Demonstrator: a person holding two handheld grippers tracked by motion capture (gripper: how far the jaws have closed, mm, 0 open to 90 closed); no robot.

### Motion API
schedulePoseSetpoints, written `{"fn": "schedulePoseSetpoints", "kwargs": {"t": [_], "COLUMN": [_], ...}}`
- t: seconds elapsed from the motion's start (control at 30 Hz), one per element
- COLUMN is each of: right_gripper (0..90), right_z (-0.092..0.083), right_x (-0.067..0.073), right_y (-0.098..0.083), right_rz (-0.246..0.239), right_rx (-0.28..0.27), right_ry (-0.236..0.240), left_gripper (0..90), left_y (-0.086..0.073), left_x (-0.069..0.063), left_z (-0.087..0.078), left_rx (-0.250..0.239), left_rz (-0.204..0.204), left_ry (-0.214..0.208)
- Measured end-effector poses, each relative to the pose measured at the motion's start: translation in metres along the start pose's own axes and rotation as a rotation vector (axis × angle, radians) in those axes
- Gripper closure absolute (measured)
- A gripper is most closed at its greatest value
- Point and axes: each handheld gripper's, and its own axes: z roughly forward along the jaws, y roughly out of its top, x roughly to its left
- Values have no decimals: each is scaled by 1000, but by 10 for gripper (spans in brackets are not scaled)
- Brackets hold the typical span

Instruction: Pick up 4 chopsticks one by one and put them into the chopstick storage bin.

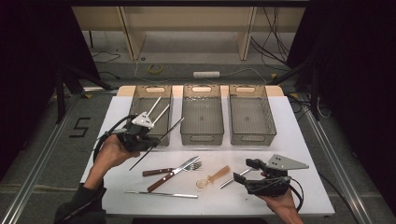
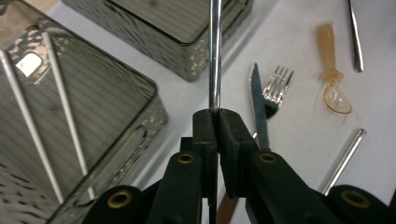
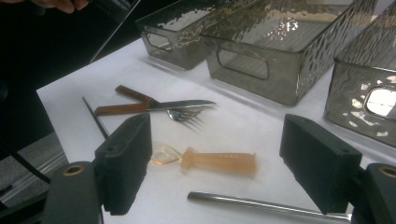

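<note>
Both left claw [image 2: 215,112] pads on metal rod [image 2: 215,56]

Three clear ribbed plastic bins [image 1: 202,122] stand side by side at twelve o'clock on the white table sheet [image 1: 299,140]. Two white sticks [image 1: 156,112] lie in the nine o'clock bin [image 1: 140,100]. At six o'clock lie a wooden-handled knife [image 1: 170,173] across a wooden-handled fork [image 1: 168,170], with an amber plastic spoon [image 1: 215,177] at their three o'clock.

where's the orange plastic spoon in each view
High view: the orange plastic spoon lies low on the white sheet, right of the knife and fork.
Left gripper view: upper right, bowl toward the camera.
Right gripper view: centre, between the open jaws.
Shared landmark: the fork.
</note>
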Motion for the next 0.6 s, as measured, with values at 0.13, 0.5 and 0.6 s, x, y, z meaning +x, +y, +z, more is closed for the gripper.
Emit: {"fn": "schedulePoseSetpoints", "kwargs": {"t": [0.13,0.5,0.6], "right_gripper": [262,262,262], "right_z": [0,0,0], "right_x": [0,0,0], "right_y": [0,0,0], "right_rz": [1,2,2], "right_rx": [-1,-1,0], "right_ry": [1,3,3], "left_gripper": [850,850,850], "left_y": [3,17,22], "left_x": [13,50,56], "left_z": [0,-10,-10], "left_rx": [-19,-68,-61], "left_rz": [-24,-92,-97], "left_ry": [22,84,96]}}
